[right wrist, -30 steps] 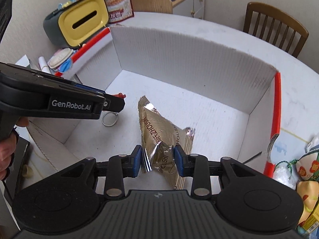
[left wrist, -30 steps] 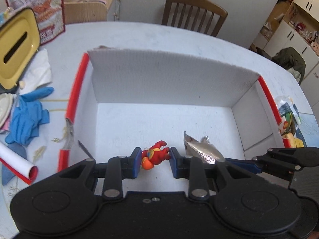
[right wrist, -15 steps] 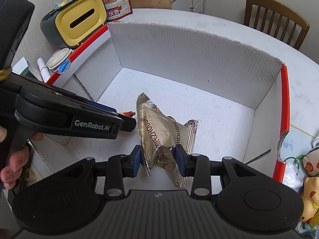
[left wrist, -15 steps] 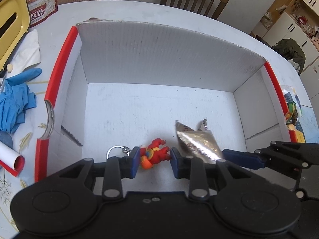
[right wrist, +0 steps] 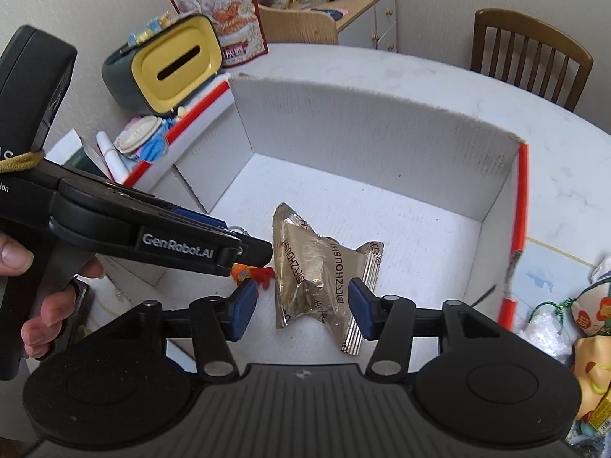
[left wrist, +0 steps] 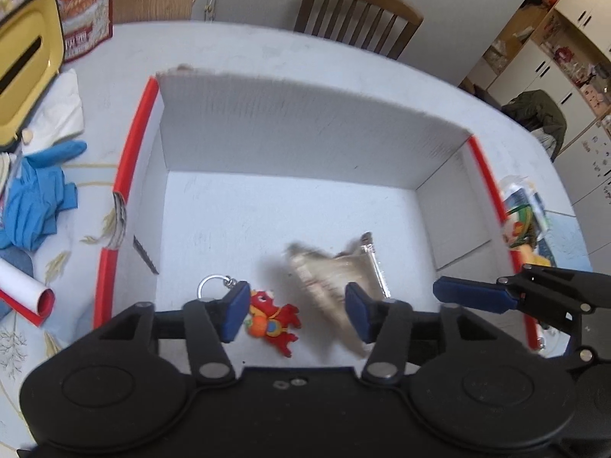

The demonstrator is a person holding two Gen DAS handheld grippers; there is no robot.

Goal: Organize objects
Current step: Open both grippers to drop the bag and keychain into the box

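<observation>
**Both grippers let go inside the box**

The left gripper [left wrist: 296, 315] hung over the near part of the white box [left wrist: 305, 129], its jaws spread after just opening. The red toy [left wrist: 273, 316] lay on the box floor between the pads, close against the left pad and clear of the right one, so nothing pinched it. Its key ring [left wrist: 209, 284] lay on the floor just to the left, past the left pad.

The right gripper [right wrist: 301, 307] was just to the right of the left one, over the same near part of the box. Its jaws had also just been opening and stood apart. The gold packet [right wrist: 317, 271] sat crumpled on the floor between them, with a gap at the left pad; whether the right pad touched its edge I could not tell. In the left wrist view the packet was blurred.

Toy and packet lay side by side, the toy on the left, both well short of the far wall.

A hand [right wrist: 46, 297] held the left gripper's handle at the left edge of the right wrist view.

The box stood on a pale table [left wrist: 343, 65]. To its left lay a blue glove [left wrist: 34, 198] and a yellow-lidded bin [right wrist: 175, 61]. A wooden chair [left wrist: 359, 15] stood at the far side.
</observation>
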